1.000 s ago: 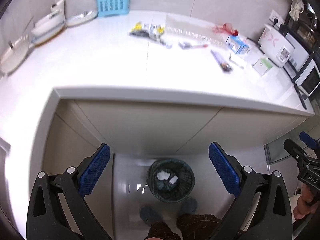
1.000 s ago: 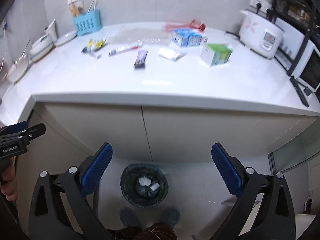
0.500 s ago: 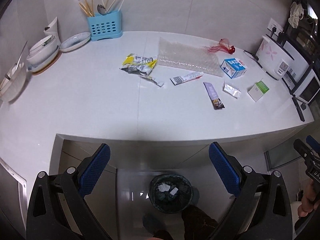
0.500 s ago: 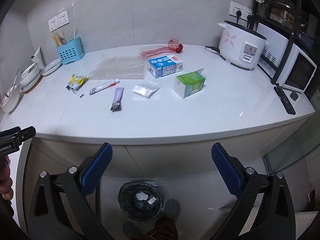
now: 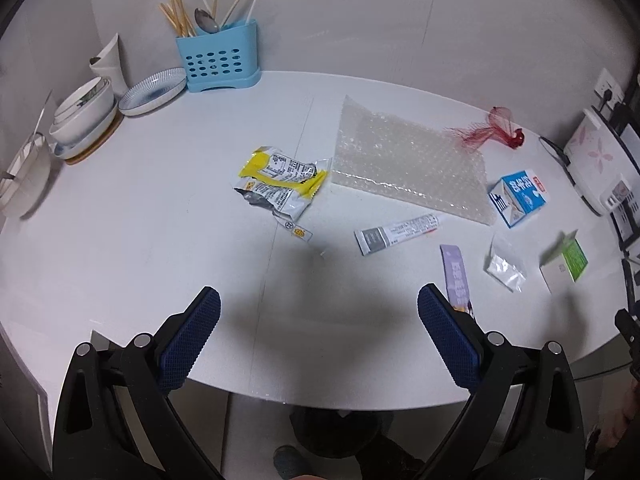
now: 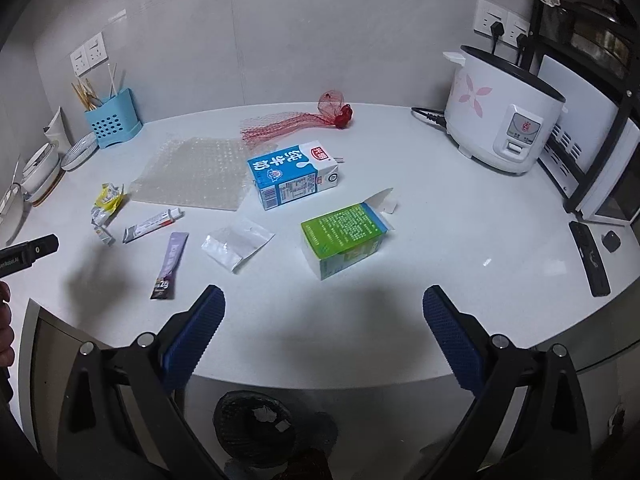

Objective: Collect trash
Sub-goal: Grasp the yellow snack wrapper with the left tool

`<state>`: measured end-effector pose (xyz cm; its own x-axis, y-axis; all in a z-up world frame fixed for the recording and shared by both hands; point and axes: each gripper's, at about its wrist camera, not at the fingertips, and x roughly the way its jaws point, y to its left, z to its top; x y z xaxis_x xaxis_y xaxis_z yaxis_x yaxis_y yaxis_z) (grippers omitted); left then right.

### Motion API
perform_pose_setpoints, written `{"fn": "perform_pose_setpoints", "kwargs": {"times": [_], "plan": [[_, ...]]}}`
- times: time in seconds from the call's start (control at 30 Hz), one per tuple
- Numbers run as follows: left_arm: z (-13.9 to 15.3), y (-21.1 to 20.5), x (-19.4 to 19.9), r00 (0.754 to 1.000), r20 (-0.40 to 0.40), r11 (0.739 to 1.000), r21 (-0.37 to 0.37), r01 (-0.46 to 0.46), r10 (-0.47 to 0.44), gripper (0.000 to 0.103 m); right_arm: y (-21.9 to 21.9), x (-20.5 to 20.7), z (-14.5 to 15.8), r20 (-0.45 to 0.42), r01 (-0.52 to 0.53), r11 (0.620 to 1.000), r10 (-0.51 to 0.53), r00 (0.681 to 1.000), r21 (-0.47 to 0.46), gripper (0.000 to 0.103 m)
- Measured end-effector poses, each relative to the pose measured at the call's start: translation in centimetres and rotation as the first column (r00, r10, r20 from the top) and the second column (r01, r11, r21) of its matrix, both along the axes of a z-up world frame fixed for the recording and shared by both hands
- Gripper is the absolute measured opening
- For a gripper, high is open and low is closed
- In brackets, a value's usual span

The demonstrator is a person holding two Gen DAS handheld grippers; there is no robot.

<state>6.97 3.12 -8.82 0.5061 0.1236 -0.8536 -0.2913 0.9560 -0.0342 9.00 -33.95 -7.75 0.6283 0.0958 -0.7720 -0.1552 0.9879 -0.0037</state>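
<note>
Left wrist: yellow wrapper (image 5: 280, 184) lies well beyond wide empty jaws (right gripper's (image 6: 323, 308) jaws likewise wide).

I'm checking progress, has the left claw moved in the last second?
Yes. The left claw has risen and gone forward: a second ago it looked at the cabinet front and the bin below, and now it hangs open over the counter, near its front edge.

Litter lies loose on the white counter (image 6: 460, 216): yellow wrapper (image 5: 280, 182); bubble wrap (image 5: 408, 158) flat; red net (image 6: 296, 122); blue carton (image 6: 294, 176) on its side; green box (image 6: 344, 238), flap open; tube (image 5: 400, 230); purple sachet (image 6: 170, 260); clear pouch (image 6: 236, 246); mesh bin (image 6: 256, 426) on floor below
</note>
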Motion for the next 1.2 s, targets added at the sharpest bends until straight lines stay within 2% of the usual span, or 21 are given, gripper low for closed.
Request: {"fn": "perform_pose_setpoints", "kwargs": {"times": [0.13,0.3,0.5,0.57,0.67,0.9,1.1,1.2], "plan": [[-1.1,1.5,2.7,0.993,-0.042,0.994,-0.028,-0.110,0.109,0.097,-0.6,2.2,-0.6,-0.033,-0.010,1.000,0.010,0.999,0.003,0.095],[-2.3,3.6,5.4,0.966,-0.091,0.967,-0.062,-0.246,0.240,0.097,-0.9,4.1,-1.1,-0.057,-0.013,1.000,0.012,0.998,-0.009,0.095],[-2.9,5.8,9.1,0.930,-0.119,0.929,-0.090,-0.359,0.348,0.097,-1.1,5.8,-1.8,-0.083,-0.018,1.000,0.017,0.996,-0.004,0.095],[-3.3,6.6,10.6,0.911,-0.137,0.912,-0.085,-0.401,0.388,0.097,-1.0,6.2,-1.9,-0.088,-0.027,1.000,0.026,0.996,-0.012,0.095],[-4.6,7.9,12.4,0.881,-0.184,0.879,-0.123,-0.461,0.437,0.097,-1.0,6.8,-2.1,-0.094,-0.037,0.999,0.035,0.995,-0.018,0.095],[-7.3,9.9,15.3,0.812,-0.264,0.821,-0.106,-0.560,0.520,0.097,-1.4,8.2,-2.3,-0.112,-0.039,0.999,0.035,0.993,-0.026,0.095],[-9.3,10.2,16.7,0.787,-0.310,0.813,-0.070,-0.578,0.533,0.097,-1.2,9.1,-2.6,-0.134,-0.023,1.000,0.021,0.991,-0.019,0.095],[-10.0,10.4,16.6,0.764,-0.338,0.799,-0.057,-0.599,0.549,0.097,-1.0,9.3,-2.7,-0.135,-0.024,1.000,0.021,0.991,-0.018,0.095]]}}
